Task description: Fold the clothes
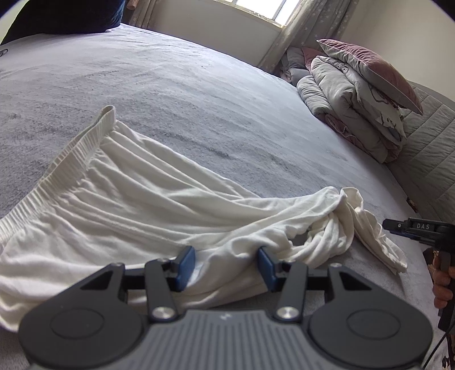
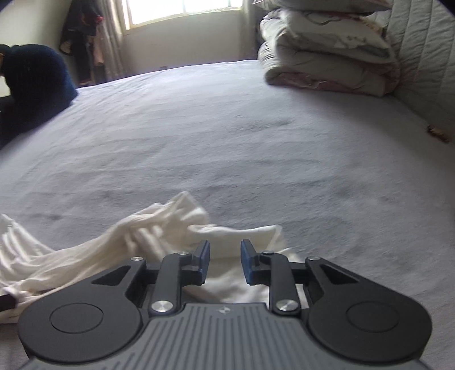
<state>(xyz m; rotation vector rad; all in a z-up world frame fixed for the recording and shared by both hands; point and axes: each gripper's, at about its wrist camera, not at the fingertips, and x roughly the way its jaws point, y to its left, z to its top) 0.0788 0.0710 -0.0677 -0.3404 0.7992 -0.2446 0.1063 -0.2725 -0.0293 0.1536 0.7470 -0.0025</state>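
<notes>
We see a wide grey bed [image 1: 176, 94] with folded quilts [image 1: 349, 113] stacked at its far right, a mauve pillow [image 1: 372, 68] on top, beside a padded headboard [image 1: 432, 142]. Behind, a bright window [image 2: 182, 11] and curtains [image 1: 315, 20].

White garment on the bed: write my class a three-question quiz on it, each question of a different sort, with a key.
1. True or false: the white garment lies flat and neatly folded.
2. Which end is bunched: the elastic waistband or the end by the right gripper?
3. Fill in: the folded duvets sit against the ___.

Key: 1 false; 2 the end by the right gripper; 3 headboard.
</notes>
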